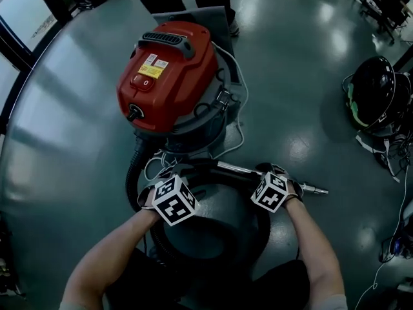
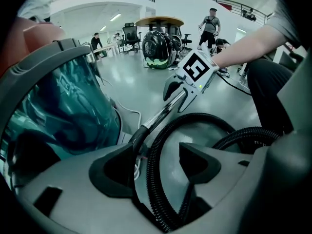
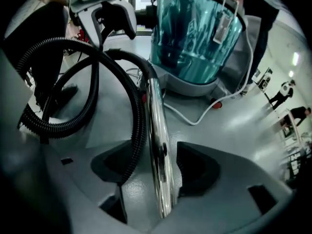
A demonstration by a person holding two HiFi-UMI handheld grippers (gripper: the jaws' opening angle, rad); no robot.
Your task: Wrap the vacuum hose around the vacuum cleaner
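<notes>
The red lid (image 1: 168,76) of my vacuum cleaner (image 1: 200,124) is glossy plastic; its hose (image 2: 152,182) black, ribbed, matt; the wand (image 3: 159,165) mirror-polished metal; the floor (image 1: 64,141) smooth, glossy grey.

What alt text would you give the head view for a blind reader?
A red vacuum cleaner stands on a grey floor. Nearer the viewer, a person's left tongs and right tongs reach down over its black hose and shiny metal tube.

Left claw (image 2: 157,162) and right claw (image 3: 155,168) side by side, nose-down, jaws apart.
</notes>
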